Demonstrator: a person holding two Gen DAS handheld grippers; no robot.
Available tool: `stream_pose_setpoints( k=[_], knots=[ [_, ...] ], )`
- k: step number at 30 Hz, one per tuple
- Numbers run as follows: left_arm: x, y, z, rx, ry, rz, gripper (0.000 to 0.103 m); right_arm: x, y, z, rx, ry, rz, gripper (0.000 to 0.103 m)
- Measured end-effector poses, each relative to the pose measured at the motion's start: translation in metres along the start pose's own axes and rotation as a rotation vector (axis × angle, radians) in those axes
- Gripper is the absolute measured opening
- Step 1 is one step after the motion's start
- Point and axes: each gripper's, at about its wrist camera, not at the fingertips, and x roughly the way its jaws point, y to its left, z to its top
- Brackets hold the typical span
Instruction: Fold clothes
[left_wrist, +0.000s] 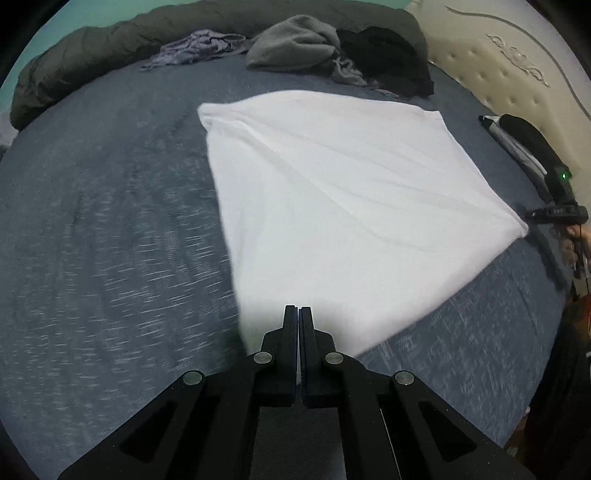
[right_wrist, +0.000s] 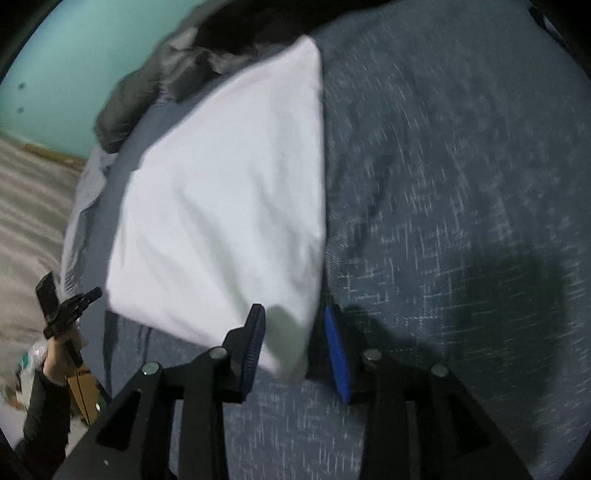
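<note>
Item: white garment (left_wrist: 332, 199), folded to a rough square, lying flat on the grey bed (left_wrist: 110, 240); unsorted clothes (left_wrist: 303, 48) heaped at the far edge.

Risks, as we judge them: the corner between the right gripper's (right_wrist: 295, 325) jaws may spring back or drag if the gripper lifts away crookedly, skewing the fold. The left gripper (left_wrist: 297, 310), moving over the near corner, may snag the cloth and pull the layers apart.

Right gripper: we see it partly open, blue pads (right_wrist: 338, 350) clear of the fabric, the corner lying loose between them.

Left gripper: jaws fully together; we cannot tell whether cloth is pinched.
</note>
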Motion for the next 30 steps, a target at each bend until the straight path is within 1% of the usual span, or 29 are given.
stream_pose_setpoints(
  k=[1, 2, 4, 6, 9, 11, 12, 13, 15, 16, 18, 19, 22, 26, 27, 28, 29, 30],
  knots=[
    [0.001, -0.002, -0.002, -0.004, 0.006, -0.005, 0.001, 0.003, -0.002, 0.000, 0.023, 0.001, 0.009, 0.014],
    [0.001, -0.004, -0.006, -0.007, 0.013, -0.010, 0.001, 0.004, -0.004, -0.001, 0.034, -0.008, 0.017, 0.008],
    [0.007, -0.004, -0.011, -0.015, 0.025, -0.014, 0.001, -0.003, -0.006, -0.005, 0.035, -0.044, 0.023, 0.004],
    [0.010, 0.000, -0.013, -0.035, 0.029, -0.022, 0.001, -0.011, -0.012, -0.008, 0.044, -0.070, 0.015, 0.003],
    [0.013, 0.004, -0.015, -0.059, 0.032, -0.031, 0.001, -0.010, -0.021, -0.010, 0.047, -0.051, -0.025, 0.001],
    [0.012, 0.004, -0.015, -0.057, 0.031, -0.029, 0.000, -0.015, -0.025, -0.009, 0.060, -0.058, -0.017, 0.001],
    [0.011, 0.004, -0.014, -0.056, 0.031, -0.028, 0.000, -0.018, -0.026, -0.007, 0.072, -0.072, -0.007, 0.002],
    [0.010, 0.004, -0.014, -0.056, 0.028, -0.026, 0.001, -0.023, -0.026, -0.004, 0.086, -0.093, 0.003, 0.005],
    [0.008, 0.005, -0.012, -0.062, 0.020, -0.027, 0.001, -0.026, -0.029, 0.008, 0.122, -0.131, 0.033, 0.006],
    [0.008, 0.005, -0.012, -0.067, 0.016, -0.029, 0.001, -0.027, -0.027, 0.015, 0.129, -0.142, 0.039, 0.010],
    [0.008, 0.006, -0.010, -0.074, 0.012, -0.027, 0.001, -0.027, -0.023, 0.030, 0.130, -0.161, 0.041, 0.034],
    [0.009, 0.006, -0.010, -0.078, 0.013, -0.027, 0.001, -0.024, -0.019, 0.037, 0.123, -0.162, 0.036, 0.036],
    [0.013, 0.007, -0.010, -0.083, 0.019, -0.027, 0.001, -0.008, -0.007, 0.058, 0.097, -0.158, 0.014, 0.036],
    [0.016, 0.008, -0.012, -0.095, 0.021, -0.034, 0.001, 0.017, 0.000, 0.078, 0.067, -0.132, -0.021, 0.036],
    [0.017, 0.008, -0.012, -0.097, 0.021, -0.037, 0.001, 0.024, 0.002, 0.080, 0.054, -0.124, -0.038, 0.035],
    [0.017, 0.008, -0.013, -0.098, 0.022, -0.038, 0.001, 0.027, 0.002, 0.081, 0.043, -0.118, -0.051, 0.025],
    [0.017, 0.008, -0.013, -0.097, 0.022, -0.040, 0.001, 0.029, 0.002, 0.081, 0.038, -0.118, -0.062, 0.017],
    [0.017, 0.008, -0.013, -0.097, 0.022, -0.041, 0.001, 0.030, 0.002, 0.081, 0.039, -0.122, -0.068, 0.008]
  ],
)
